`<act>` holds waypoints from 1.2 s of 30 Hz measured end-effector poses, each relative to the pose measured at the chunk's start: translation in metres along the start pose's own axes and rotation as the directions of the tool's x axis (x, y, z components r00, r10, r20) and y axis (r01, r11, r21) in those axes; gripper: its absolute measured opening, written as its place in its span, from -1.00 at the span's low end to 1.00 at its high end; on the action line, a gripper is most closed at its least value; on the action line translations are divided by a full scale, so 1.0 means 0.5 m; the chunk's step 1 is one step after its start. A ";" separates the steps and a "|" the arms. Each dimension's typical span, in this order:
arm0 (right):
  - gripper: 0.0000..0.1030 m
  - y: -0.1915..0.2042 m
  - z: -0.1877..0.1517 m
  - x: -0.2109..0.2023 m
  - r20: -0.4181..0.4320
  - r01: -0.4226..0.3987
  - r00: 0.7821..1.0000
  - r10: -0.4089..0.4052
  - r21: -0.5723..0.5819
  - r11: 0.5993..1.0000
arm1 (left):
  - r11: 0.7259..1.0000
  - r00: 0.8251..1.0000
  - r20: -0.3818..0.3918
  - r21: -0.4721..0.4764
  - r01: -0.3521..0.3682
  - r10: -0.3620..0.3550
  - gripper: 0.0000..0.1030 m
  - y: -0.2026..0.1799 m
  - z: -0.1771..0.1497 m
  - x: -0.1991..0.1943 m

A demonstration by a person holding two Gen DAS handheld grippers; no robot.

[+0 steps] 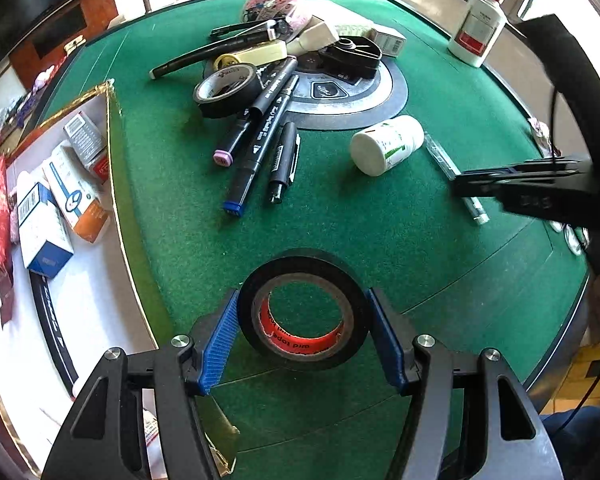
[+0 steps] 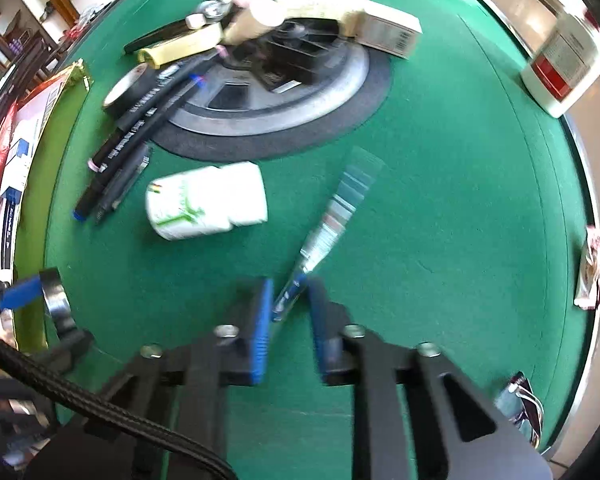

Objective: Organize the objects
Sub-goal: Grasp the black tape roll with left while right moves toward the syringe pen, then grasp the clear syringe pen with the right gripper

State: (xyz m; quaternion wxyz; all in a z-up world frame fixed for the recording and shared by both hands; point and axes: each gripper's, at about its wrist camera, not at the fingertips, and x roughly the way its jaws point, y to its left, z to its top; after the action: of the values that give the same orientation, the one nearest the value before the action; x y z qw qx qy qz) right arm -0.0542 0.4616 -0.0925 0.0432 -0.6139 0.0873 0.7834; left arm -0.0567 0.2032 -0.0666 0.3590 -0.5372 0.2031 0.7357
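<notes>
**Tape clamped on the left, clear pen pinched on the right**

Now, from the left wrist: the left gripper (image 1: 304, 332) has its 2 blue pads pressed on either side of a black tape roll (image 1: 304, 312), whose orange core carries writing too curved to read. The roll sits above the green felt table (image 1: 380, 232), just beside the gold-edged white tray (image 1: 96, 312) holding small boxes (image 1: 44, 236). Open felt lies ahead of the roll, up to the markers (image 1: 260, 132) and a lying white bottle (image 1: 386, 146). Marker lettering is too small to read. A second tape roll (image 1: 228, 90) lies further back.

From the right wrist, blurred: the right gripper (image 2: 288, 312) is closed on the near end of a clear pen (image 2: 332, 216) lying on the felt. Bare felt stretches right toward the table's rim. The white bottle (image 2: 208, 200), green-marked, lies just left. A red-labelled white jug (image 2: 564, 64) stands at the far edge, its label unreadable.
</notes>
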 end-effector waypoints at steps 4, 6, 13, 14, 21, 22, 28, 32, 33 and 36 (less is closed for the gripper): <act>-0.87 -0.057 -0.021 -0.009 0.003 -0.028 1.000 0.028 0.044 0.999 | 0.999 0.999 -0.022 0.029 -0.030 0.031 0.11 -0.009 0.002 0.009; -0.86 -0.071 -0.030 -0.010 0.014 -0.053 0.999 0.052 0.062 0.997 | 0.998 0.998 -0.033 0.042 -0.049 0.050 0.11 -0.014 0.005 0.015; -0.89 -0.066 -0.044 -0.013 0.042 -0.029 0.999 0.028 0.015 0.999 | 0.990 0.990 -0.063 0.081 -0.119 0.125 0.11 -0.033 0.014 0.035; -0.89 -0.068 -0.048 -0.014 0.054 -0.030 0.998 0.029 0.019 0.999 | 0.989 0.990 -0.063 0.083 -0.124 0.129 0.11 -0.034 0.015 0.035; -0.83 -0.070 -0.055 -0.025 0.064 -0.064 0.996 0.063 0.022 0.998 | 0.998 0.997 -0.026 0.021 -0.067 0.067 0.10 -0.028 0.007 0.022; -0.83 -0.075 -0.060 -0.028 0.062 -0.087 0.994 0.085 0.039 0.995 | 0.998 0.998 -0.019 0.016 -0.064 0.064 0.10 -0.027 0.006 0.016; -0.83 -0.073 -0.078 -0.053 0.069 -0.155 0.986 0.151 0.059 0.986 | 0.997 0.997 -0.014 -0.008 -0.070 0.070 0.10 -0.018 0.010 0.005; -0.83 -0.077 -0.086 -0.072 0.082 -0.182 0.981 0.176 0.070 0.981 | 0.998 0.998 -0.009 -0.005 -0.067 0.067 0.10 -0.024 0.011 -0.007; -0.83 -0.078 -0.088 -0.076 0.087 -0.190 0.979 0.183 0.076 0.979 | 0.998 0.998 -0.007 -0.004 -0.066 0.066 0.10 -0.027 0.009 -0.012; -0.83 -0.067 -0.079 -0.071 0.086 -0.185 0.980 0.178 0.078 0.980 | 0.998 0.998 -0.005 -0.002 -0.066 0.066 0.10 -0.030 0.013 -0.012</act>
State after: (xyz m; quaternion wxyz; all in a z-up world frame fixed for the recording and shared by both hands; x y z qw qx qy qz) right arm -0.0019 0.4884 -0.0701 0.0012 -0.5695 0.1748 0.8032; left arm -0.0484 0.2156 -0.0573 0.3333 -0.5326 0.2208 0.7460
